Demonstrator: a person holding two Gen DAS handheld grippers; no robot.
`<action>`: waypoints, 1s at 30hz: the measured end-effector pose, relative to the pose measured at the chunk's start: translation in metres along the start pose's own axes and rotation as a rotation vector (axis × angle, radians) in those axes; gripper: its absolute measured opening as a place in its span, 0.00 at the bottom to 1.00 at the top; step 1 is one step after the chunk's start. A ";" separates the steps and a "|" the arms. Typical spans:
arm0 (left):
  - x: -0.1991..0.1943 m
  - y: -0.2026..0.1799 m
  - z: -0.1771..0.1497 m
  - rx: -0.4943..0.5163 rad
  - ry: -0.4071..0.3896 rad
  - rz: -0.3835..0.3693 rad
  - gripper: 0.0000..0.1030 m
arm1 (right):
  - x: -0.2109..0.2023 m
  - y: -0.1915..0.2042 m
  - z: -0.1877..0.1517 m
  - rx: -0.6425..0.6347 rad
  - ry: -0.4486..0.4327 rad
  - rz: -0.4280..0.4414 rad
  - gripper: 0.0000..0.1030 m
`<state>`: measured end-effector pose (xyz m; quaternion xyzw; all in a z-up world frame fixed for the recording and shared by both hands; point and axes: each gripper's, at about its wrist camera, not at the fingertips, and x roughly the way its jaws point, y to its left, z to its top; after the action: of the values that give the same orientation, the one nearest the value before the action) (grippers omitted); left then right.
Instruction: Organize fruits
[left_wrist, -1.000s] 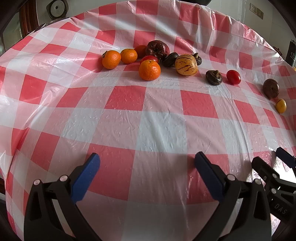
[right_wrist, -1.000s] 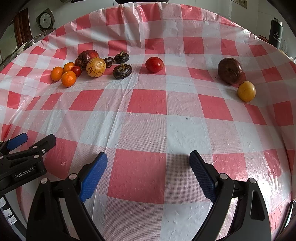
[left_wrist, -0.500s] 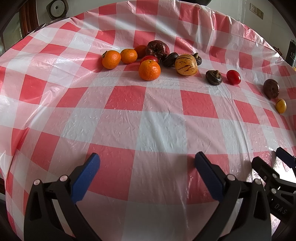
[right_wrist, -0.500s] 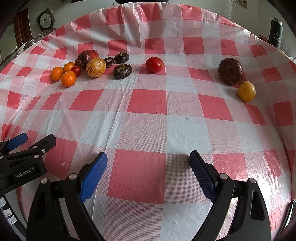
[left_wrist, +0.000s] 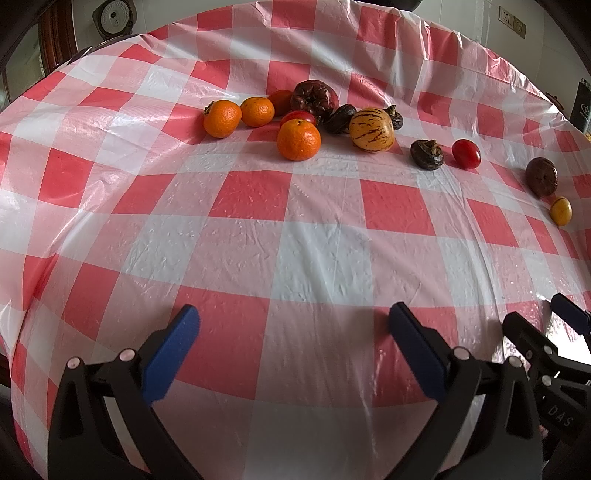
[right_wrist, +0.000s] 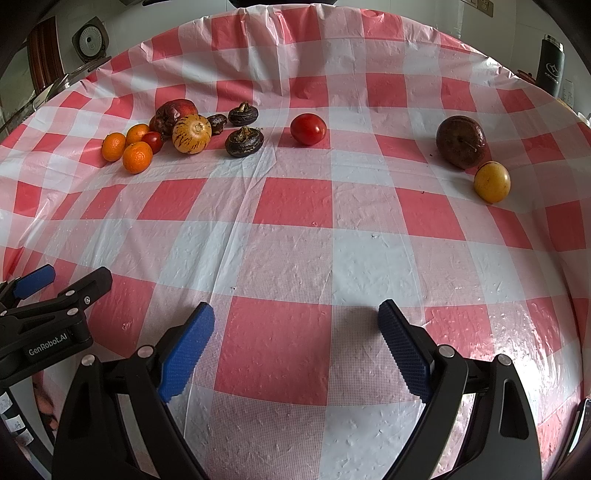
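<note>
Fruit count: three oranges (right_wrist: 137, 157), two tomatoes (right_wrist: 308, 129), three water chestnuts (right_wrist: 244, 140), one striped melon (right_wrist: 191, 133), two dark wrinkly fruits (right_wrist: 460, 141), one yellow fruit (right_wrist: 492, 182) at 3 o'clock.

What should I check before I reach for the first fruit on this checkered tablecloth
1. Left gripper jaws open and holding nothing: ok.
2. Right gripper jaws open and holding nothing: ok.
3. Path across the tablecloth to the fruit unobstructed: ok.
4. Lone red tomato has room around it for the jaws: ok.
5. Yellow fruit clear of the dark purple fruit: not ok, they sit very close and may be touching.
6. A bowl or spot for sorted fruit in view: cannot tell, none shows.
</note>
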<state>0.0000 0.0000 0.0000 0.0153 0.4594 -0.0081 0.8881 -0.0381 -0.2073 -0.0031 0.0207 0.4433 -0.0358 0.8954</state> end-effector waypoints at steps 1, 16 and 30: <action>0.000 0.000 0.000 0.000 0.000 0.000 0.99 | 0.000 0.000 0.000 0.000 0.000 0.000 0.85; 0.001 0.000 0.003 0.004 0.025 -0.008 0.99 | -0.002 -0.006 0.001 -0.018 0.005 0.011 0.85; -0.003 -0.034 0.013 -0.013 -0.040 -0.137 0.99 | 0.008 -0.130 0.044 0.230 -0.091 -0.164 0.84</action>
<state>0.0079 -0.0344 0.0095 -0.0219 0.4418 -0.0660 0.8944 -0.0094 -0.3399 0.0165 0.0850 0.3956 -0.1602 0.9003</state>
